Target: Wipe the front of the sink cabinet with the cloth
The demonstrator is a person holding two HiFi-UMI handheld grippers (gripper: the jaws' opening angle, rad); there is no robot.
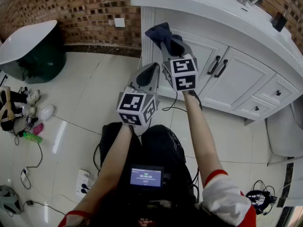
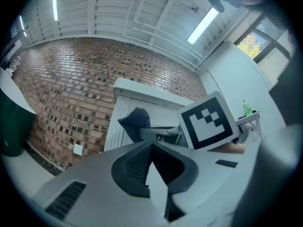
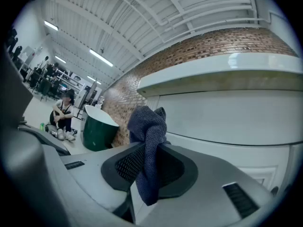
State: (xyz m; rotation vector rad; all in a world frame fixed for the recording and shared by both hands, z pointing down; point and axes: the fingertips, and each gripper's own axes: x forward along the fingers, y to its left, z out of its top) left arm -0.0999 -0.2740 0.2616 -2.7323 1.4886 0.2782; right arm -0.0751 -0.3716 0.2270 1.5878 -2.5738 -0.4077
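Note:
The white sink cabinet (image 1: pixel 227 74) with black door handles (image 1: pixel 217 65) fills the upper right of the head view. My right gripper (image 1: pixel 169 42) is shut on a dark blue cloth (image 1: pixel 158 32), held up at the cabinet's top left corner; contact with the front cannot be told. In the right gripper view the cloth (image 3: pixel 149 136) hangs bunched between the jaws of the right gripper (image 3: pixel 147 150), before the cabinet front (image 3: pixel 236 122). My left gripper (image 1: pixel 152 70) sits lower and to the left, shut and empty. The left gripper view shows that gripper (image 2: pixel 152 148), the cloth (image 2: pixel 135 119) and the cabinet (image 2: pixel 124 112).
A green tub with a white rim (image 1: pixel 33 51) stands at the left by the brick wall (image 1: pixel 85 8). Small items (image 1: pixel 28 117), cables and a power strip (image 1: pixel 84 183) lie on the tiled floor. A person (image 3: pixel 61 115) sits far off. A white fixture (image 1: pixel 284 131) stands right.

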